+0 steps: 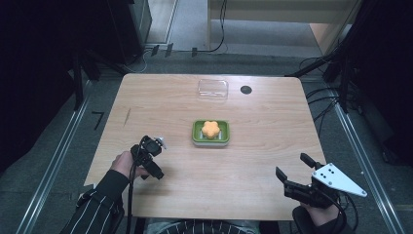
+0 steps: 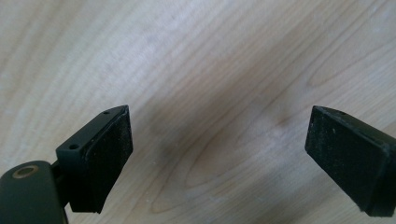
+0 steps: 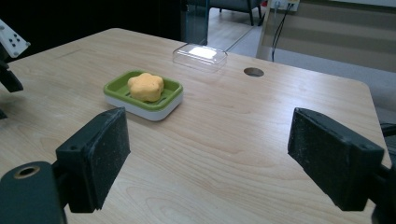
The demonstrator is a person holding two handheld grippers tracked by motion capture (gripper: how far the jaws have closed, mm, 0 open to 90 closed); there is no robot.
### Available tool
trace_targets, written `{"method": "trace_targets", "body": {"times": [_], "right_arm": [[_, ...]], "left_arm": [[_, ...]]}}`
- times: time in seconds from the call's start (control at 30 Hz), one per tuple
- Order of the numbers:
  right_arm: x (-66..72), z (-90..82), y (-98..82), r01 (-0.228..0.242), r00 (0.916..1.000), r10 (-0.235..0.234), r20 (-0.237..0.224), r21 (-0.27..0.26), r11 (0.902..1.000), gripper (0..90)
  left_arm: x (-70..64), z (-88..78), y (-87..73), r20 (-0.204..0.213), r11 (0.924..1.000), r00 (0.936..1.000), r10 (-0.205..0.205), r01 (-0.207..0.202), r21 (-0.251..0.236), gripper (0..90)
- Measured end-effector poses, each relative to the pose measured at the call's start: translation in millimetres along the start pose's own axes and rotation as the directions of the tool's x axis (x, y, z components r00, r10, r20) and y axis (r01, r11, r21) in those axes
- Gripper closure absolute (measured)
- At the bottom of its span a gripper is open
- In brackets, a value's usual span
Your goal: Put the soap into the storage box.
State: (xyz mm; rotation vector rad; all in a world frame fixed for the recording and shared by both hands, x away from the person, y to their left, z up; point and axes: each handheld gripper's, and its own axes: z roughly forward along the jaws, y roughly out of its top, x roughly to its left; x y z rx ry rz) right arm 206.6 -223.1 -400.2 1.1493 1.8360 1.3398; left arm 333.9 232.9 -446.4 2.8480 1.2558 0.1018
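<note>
Both sets of jaws stand wide apart w/ nothing between them. Left gripper (image 1: 158, 173) points down at bare table (image 1: 253, 175); right gripper (image 1: 293, 172) hovers near the front-right edge. Orange flower-shaped soap (image 1: 210, 128) sits in green soap dish (image 1: 197, 134) at table centre; clear lid (image 1: 213, 89) lies separate, beyond it. Judgement: nothing gripped yet, all handling remains.

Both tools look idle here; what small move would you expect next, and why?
Probably the right tool reaches forward toward the orange soap in the green dish. Its jaws are open and aimed that way, while the left tool points down at bare table.
</note>
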Motion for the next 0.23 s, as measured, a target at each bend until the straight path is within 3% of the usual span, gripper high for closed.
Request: {"method": "trace_targets", "body": {"times": [0.23], "right_arm": [[-0.5,4.7,1.3,-0.002,0.9999,0.002,-0.015,-0.003,1.0,13.4]], "left_arm": [[2.3,4.2,-1.8,0.003,0.9999,0.9999,-0.01,0.01,0.008,8.1]]}}
